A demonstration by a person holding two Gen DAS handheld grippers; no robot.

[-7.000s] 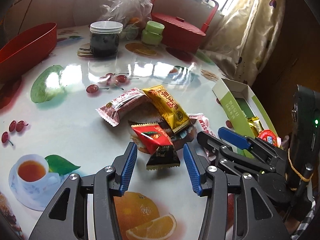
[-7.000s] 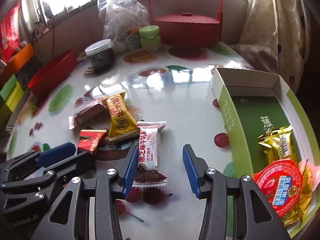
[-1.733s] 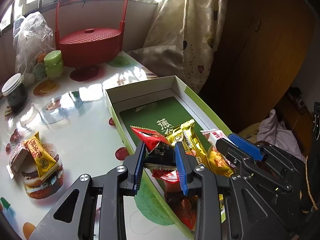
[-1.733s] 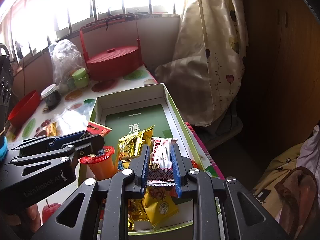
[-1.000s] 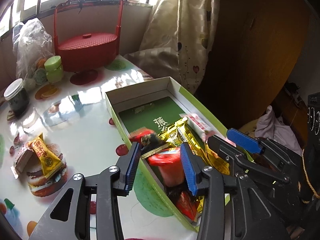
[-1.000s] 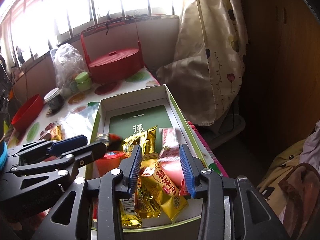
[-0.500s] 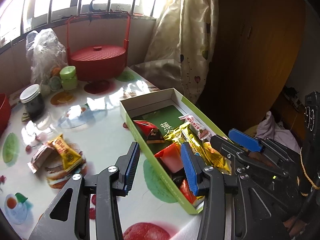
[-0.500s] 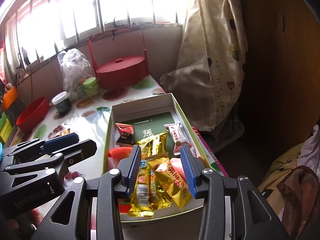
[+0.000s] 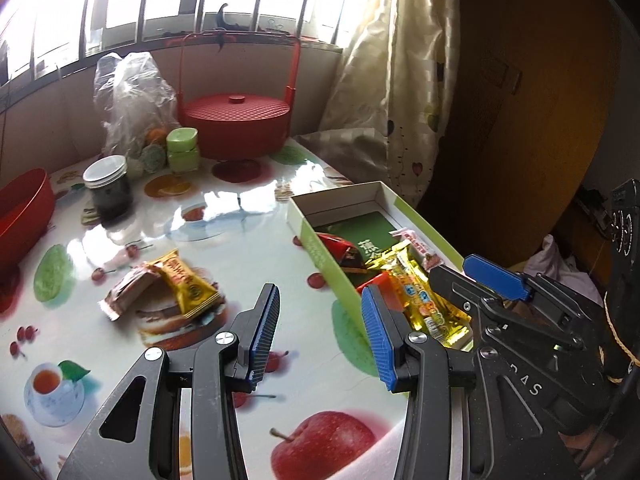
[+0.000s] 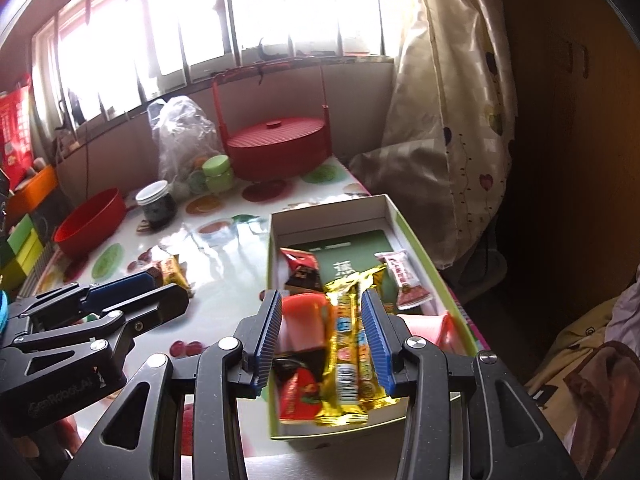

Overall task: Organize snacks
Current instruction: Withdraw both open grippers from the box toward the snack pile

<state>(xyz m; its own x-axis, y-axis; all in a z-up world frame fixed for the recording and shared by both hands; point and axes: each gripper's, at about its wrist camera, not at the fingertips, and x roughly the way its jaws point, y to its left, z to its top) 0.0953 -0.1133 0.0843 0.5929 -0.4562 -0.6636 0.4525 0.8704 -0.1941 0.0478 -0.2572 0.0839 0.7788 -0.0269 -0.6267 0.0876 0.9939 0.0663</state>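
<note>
Hovering with jaws apart and empty, the left gripper [image 9: 318,332] and right gripper [image 10: 320,336] sit low in each frame, the right above the snack-filled box [image 10: 416,236]. Two snacks remain on the table [image 9: 248,220] at centre left: a yellow packet [image 9: 186,286] lying across a pink packet [image 9: 128,290]. The next grab likely goes best taking the yellow packet first, pinched across its width.

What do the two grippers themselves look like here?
Both the left gripper and right gripper are black skeletal plastic with silver screws and ribbed blue pads on the fingers. Pale lettering runs along the side of each body; a yellow cord loops round the right one.
</note>
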